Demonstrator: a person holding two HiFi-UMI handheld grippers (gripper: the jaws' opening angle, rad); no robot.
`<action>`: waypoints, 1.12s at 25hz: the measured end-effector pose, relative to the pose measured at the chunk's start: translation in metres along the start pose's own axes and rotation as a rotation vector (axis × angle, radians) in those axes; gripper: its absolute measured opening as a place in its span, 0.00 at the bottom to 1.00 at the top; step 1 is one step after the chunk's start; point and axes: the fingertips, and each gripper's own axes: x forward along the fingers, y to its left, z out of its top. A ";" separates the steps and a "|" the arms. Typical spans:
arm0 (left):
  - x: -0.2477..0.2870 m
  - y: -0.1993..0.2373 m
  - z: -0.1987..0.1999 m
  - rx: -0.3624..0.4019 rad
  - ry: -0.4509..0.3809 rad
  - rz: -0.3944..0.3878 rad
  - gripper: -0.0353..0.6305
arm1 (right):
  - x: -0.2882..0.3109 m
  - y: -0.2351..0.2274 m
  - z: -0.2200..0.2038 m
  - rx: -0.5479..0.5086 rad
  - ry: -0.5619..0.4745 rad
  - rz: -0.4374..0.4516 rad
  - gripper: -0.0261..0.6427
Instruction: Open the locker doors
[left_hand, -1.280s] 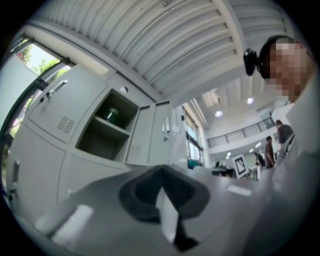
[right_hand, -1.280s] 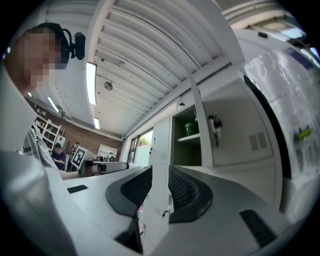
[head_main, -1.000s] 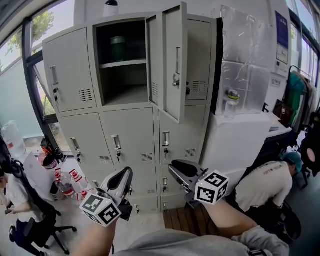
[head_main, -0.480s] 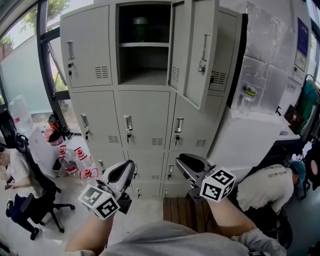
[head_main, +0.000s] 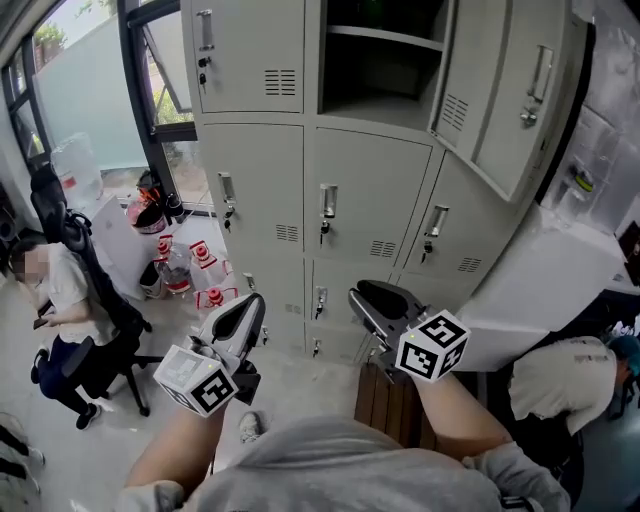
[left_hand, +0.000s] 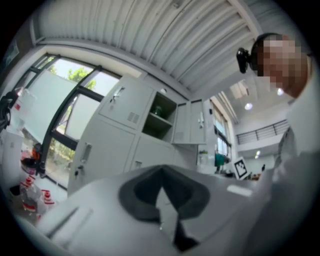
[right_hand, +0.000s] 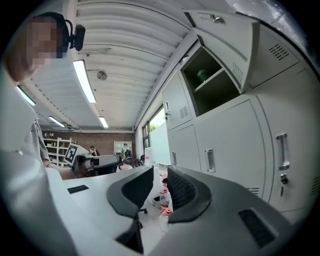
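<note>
Left hand-held gripper (head_main: 243, 320): we carry it low, at seven o'clock from the locker bank (head_main: 308, 150). Its jaws meet at the tips with nothing between them.
Where the doors are: we face them at twelve o'clock, well apart from both hand-held grippers. The top-left door (head_main: 250, 50) and the middle row are shut. At one o'clock an open compartment (head_main: 375, 60) has door panels (head_main: 510, 100) swung out beside it.
How they handle: we judge them to be thin painted steel, stiff, smooth and light on the hinges.
Where to take hold: the upright pull handles (head_main: 328, 200), near each shut door's left edge.
Axis and facing: doors and handles run twelve to six, and the shut faces point toward us.
Right hand-held gripper (head_main: 372, 302): at five o'clock from the bank, its jaws stand a narrow gap apart and are empty.
</note>
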 end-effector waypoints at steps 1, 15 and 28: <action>-0.006 0.018 0.002 0.000 -0.002 0.012 0.06 | 0.021 0.004 -0.004 -0.004 0.009 0.008 0.16; -0.052 0.316 0.053 0.029 0.049 -0.084 0.06 | 0.392 0.002 -0.024 -0.124 0.124 -0.245 0.25; -0.054 0.409 0.039 -0.050 0.100 -0.148 0.06 | 0.496 -0.072 -0.047 -0.141 0.190 -0.549 0.27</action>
